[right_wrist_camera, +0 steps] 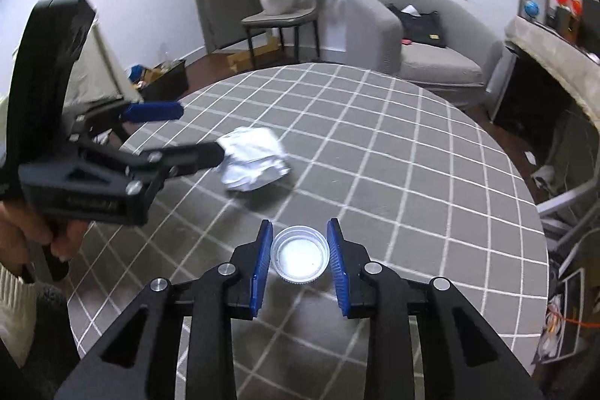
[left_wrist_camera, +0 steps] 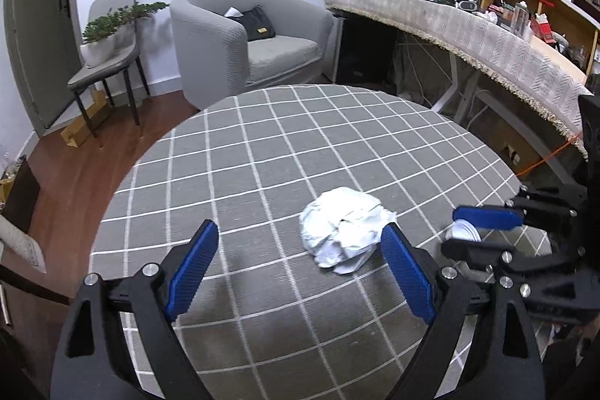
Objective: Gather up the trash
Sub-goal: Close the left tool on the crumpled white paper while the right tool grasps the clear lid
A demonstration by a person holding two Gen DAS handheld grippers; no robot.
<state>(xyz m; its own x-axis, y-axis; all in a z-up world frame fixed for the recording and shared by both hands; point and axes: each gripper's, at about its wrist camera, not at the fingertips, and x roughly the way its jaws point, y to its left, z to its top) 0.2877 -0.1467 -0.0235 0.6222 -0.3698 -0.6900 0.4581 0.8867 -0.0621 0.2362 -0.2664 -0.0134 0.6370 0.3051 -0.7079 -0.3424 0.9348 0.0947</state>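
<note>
a crumpled ball of white paper (left_wrist_camera: 345,229) lies on the round table (left_wrist_camera: 262,145), which is covered in a grey cloth with a white grid. the left gripper (left_wrist_camera: 300,250) hangs low over the cloth with its blue-padded fingers (left_wrist_camera: 193,265) spread wide apart; the paper sits ahead of the right-hand finger, just beside its tip, not between the two. in the right wrist view the same paper (right_wrist_camera: 255,162) shows next to the tip of the left gripper's nearer finger, with a hand (right_wrist_camera: 33,231) gripping that tool's handle at the left edge. the right gripper (right_wrist_camera: 300,250) has its fingers (right_wrist_camera: 262,261) set either side of a small clear plastic cup (right_wrist_camera: 300,255) seen from above, the pads close against its rim; whether they are pressing it i cannot tell. the cup rests near the table's near edge, apart from the paper. a grey armchair (left_wrist_camera: 247,36) stands beyond the table.
</note>
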